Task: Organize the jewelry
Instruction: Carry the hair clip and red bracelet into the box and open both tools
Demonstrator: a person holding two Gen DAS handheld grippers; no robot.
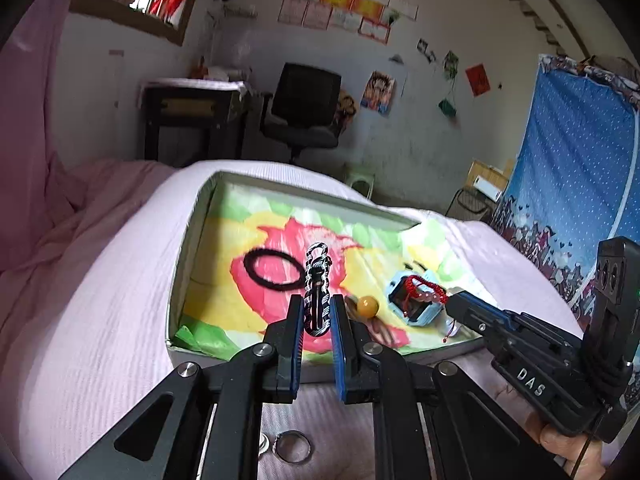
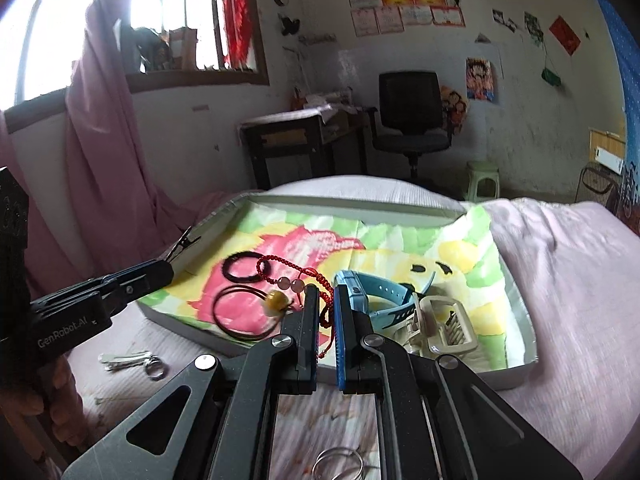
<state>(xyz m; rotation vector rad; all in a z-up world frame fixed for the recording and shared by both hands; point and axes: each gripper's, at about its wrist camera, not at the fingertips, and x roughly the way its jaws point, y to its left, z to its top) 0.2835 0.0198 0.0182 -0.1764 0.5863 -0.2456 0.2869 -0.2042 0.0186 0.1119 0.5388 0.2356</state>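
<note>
A shallow white tray (image 1: 182,264) lined with a flower-print cloth lies on the pink bed. My left gripper (image 1: 317,320) is shut on a black-and-white hair clip (image 1: 317,280) and holds it over the tray's near edge; the clip shows in the right wrist view (image 2: 183,245). My right gripper (image 2: 326,312) is shut on a red cord bracelet (image 2: 298,276) above the tray. In the tray lie a black hair tie (image 1: 274,270), an amber bead on a dark cord (image 2: 278,300), a blue watch (image 2: 380,296) and a beige claw clip (image 2: 450,324).
Metal rings (image 1: 292,446) and a silver hair clip (image 2: 128,360) lie on the bedcover in front of the tray. Key rings (image 2: 340,466) lie under my right gripper. A desk and black chair (image 2: 412,120) stand behind the bed.
</note>
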